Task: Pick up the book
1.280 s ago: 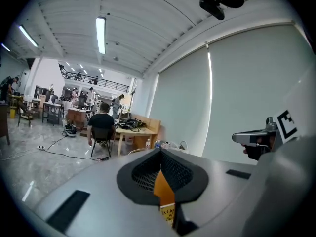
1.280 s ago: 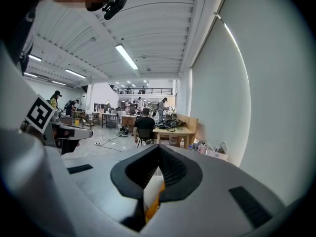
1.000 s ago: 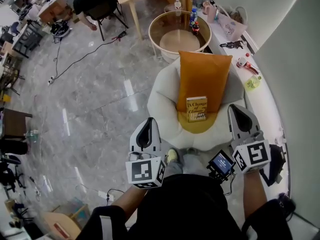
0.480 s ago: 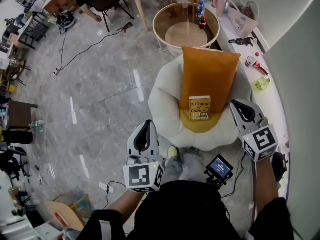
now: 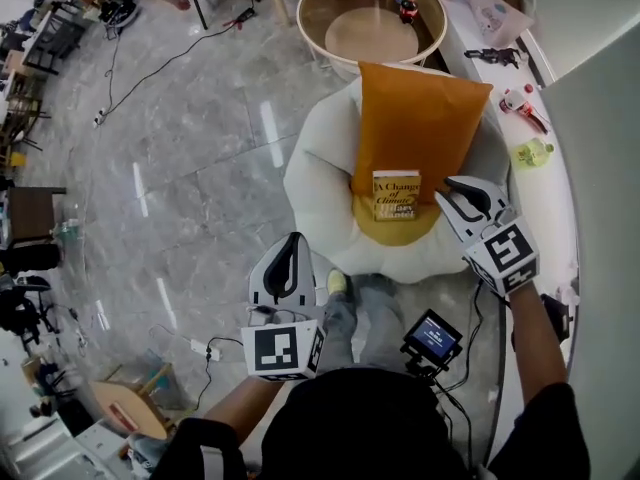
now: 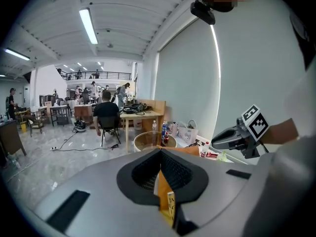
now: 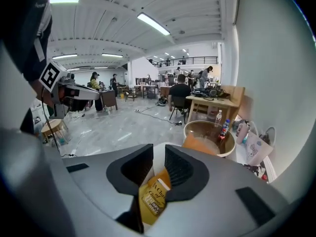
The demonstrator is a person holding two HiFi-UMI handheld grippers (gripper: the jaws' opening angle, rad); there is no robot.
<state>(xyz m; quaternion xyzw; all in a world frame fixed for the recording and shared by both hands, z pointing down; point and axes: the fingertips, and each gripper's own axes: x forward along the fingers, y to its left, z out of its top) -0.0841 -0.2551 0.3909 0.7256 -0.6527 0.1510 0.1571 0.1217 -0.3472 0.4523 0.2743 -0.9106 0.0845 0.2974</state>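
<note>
The book point(image 5: 396, 196), yellow with dark lettering, stands upright against an orange cushion point(image 5: 420, 118) on a white armchair point(image 5: 325, 183). My right gripper point(image 5: 449, 197) is just right of the book and level with it, apart from it. Its jaws have just been opening and stand slightly open, with nothing between the pads. In the right gripper view the book point(image 7: 152, 196) shows through the gap of that gripper point(image 7: 159, 161). My left gripper point(image 5: 292, 240) hangs shut in front of the chair, lower left of the book. The left gripper view has its jaws point(image 6: 159, 158) meeting, with the book's spine point(image 6: 170, 207) beyond.
A round wooden table point(image 5: 312, 30) with bottles stands behind the chair. A white ledge point(image 5: 545, 183) with small items runs along the right wall. Cables point(image 5: 170, 78) lie on the marble floor at left. A small screen point(image 5: 432, 336) hangs by my legs.
The right gripper has moved forward to beside the book and its jaws have parted. The left gripper has sunk a little. The chair now sits closer in the head view.
</note>
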